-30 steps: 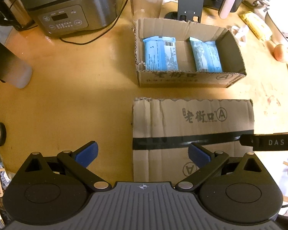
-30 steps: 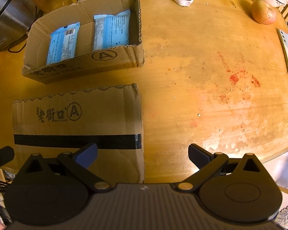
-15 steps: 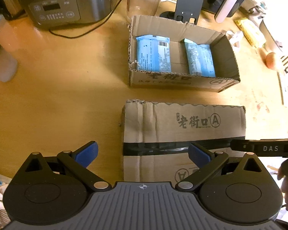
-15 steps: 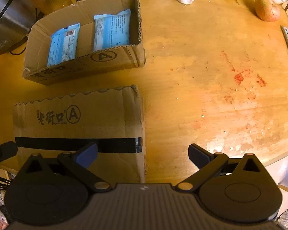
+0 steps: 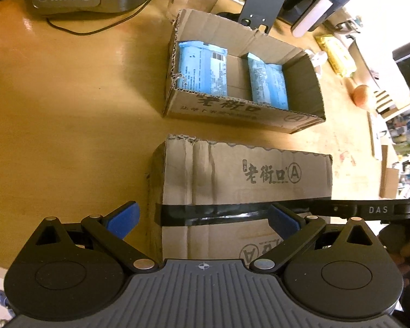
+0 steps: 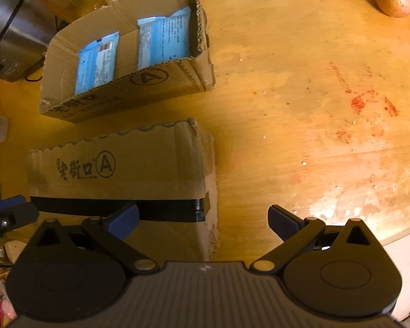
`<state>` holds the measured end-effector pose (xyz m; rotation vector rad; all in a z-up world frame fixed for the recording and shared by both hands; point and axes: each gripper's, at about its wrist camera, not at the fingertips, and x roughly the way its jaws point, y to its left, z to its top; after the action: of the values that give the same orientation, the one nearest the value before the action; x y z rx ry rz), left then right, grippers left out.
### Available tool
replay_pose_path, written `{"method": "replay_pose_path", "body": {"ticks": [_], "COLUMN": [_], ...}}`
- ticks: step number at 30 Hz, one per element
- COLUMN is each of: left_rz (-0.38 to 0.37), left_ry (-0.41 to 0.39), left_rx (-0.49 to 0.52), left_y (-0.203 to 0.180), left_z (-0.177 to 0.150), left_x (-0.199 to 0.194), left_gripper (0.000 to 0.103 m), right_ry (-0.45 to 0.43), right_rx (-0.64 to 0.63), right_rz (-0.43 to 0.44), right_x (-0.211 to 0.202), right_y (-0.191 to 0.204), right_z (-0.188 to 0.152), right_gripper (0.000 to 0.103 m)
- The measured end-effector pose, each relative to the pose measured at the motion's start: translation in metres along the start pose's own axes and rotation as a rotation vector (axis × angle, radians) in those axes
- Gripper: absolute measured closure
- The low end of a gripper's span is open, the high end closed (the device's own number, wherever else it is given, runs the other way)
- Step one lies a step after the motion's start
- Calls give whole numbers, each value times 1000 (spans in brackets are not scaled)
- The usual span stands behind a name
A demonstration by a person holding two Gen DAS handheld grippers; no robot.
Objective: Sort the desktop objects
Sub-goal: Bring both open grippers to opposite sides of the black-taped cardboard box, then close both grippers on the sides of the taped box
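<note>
Left wrist view: over the last second I've closed in on the closed, taped box (image 5: 246,180), which now fills more of my frame, and my left gripper (image 5: 202,217) hangs wide open with its jaws astride the box's left edge. The right gripper (image 6: 203,218), also wide open and empty, now straddles its right corner. Beyond it on the tabletop (image 6: 300,87) sits the open box (image 5: 240,82), holding two blue packets (image 5: 202,68). I judge I'm set to grasp the taped box from both ends.
</note>
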<state>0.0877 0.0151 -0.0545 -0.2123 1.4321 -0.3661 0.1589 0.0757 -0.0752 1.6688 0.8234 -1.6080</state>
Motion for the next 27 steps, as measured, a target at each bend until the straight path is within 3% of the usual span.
{"method": "replay_pose_path", "body": {"ticks": [16, 27], "left_rz": [-149, -317], "left_ry": [42, 49], "left_rx": [11, -54], "left_y": [31, 59], "left_z": [1, -1], "left_x": [19, 32], "left_gripper": [0, 0], "right_ry": [-66, -107], "right_rx": [185, 258], "right_rz": [170, 332], "right_x": [5, 13], "right_y": [-22, -39], "right_z": [2, 1], "right_gripper": [0, 0]}}
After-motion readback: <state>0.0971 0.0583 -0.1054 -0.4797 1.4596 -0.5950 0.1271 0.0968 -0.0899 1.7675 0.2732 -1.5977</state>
